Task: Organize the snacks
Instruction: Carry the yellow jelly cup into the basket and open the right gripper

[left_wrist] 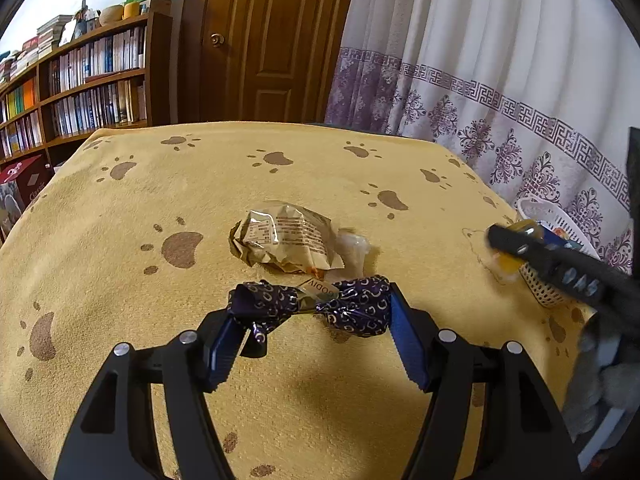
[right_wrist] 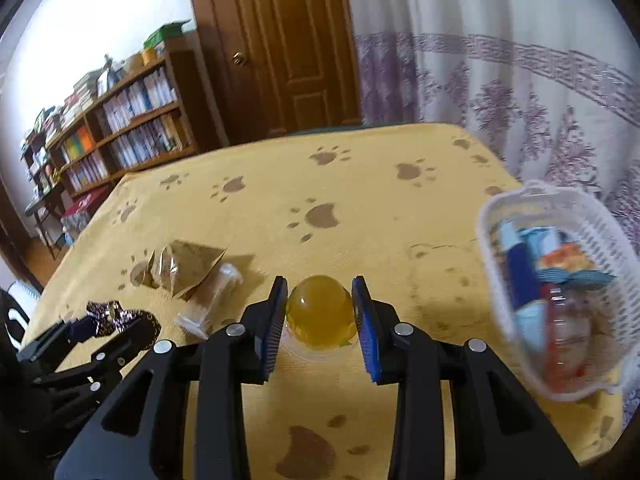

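My left gripper [left_wrist: 316, 306] is shut on a purple twist-wrapped candy [left_wrist: 352, 308], which its blue pads hold by the two ends just over the yellow paw-print cloth [left_wrist: 200, 184]. In the right wrist view that candy [right_wrist: 110, 316] shows at the lower left in the left gripper [right_wrist: 116, 322]. My right gripper [right_wrist: 320, 286] is shut on a yellow jelly cup [right_wrist: 320, 312], dome forward, to the left of the white basket [right_wrist: 496, 240]. In the left wrist view the right gripper [left_wrist: 506, 248] is a dark blur in front of the basket [left_wrist: 568, 220].
A crumpled gold foil packet [left_wrist: 284, 240] and a small clear plastic tube [left_wrist: 354, 246] lie mid-table; both also show in the right wrist view, the packet [right_wrist: 188, 264] and the tube [right_wrist: 212, 304]. The basket holds several snack packs [right_wrist: 556, 264]. Behind the table are a bookshelf [left_wrist: 80, 80], a door and curtains.
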{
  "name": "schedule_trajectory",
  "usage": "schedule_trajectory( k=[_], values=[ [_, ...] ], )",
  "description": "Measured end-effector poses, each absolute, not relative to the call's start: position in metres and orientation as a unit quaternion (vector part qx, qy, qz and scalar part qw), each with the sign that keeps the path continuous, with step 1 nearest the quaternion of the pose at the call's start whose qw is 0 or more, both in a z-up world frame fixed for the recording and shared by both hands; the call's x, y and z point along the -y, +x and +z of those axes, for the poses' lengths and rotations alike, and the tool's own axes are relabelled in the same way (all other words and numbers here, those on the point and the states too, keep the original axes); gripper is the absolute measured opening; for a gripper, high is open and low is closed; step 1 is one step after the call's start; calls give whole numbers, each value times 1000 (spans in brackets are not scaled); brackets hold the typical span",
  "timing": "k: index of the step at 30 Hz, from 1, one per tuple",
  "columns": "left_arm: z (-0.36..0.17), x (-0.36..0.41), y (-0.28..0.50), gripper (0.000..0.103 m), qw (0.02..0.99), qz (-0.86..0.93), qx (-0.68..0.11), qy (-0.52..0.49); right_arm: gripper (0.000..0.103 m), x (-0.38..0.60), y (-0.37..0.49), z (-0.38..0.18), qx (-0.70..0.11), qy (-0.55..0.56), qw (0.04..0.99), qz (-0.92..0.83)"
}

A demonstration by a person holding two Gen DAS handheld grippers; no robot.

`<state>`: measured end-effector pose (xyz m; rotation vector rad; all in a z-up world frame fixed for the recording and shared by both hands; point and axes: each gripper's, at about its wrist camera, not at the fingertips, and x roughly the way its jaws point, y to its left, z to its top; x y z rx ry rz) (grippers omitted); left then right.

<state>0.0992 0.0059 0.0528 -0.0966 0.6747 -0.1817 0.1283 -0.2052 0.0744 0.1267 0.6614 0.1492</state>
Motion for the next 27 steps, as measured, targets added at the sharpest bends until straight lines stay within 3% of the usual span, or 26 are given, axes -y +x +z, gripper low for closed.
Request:
schedule_trajectory(
  k=[11, 27],
  values=[
    [51, 0, 98, 67, 938, -92, -332, -39, 34, 278, 101, 105, -284, 89, 955, -1],
    [48, 7, 97, 67, 937, -98, -335, -29, 34, 369, 95, 93, -288, 147, 941, -99]
  ],
)
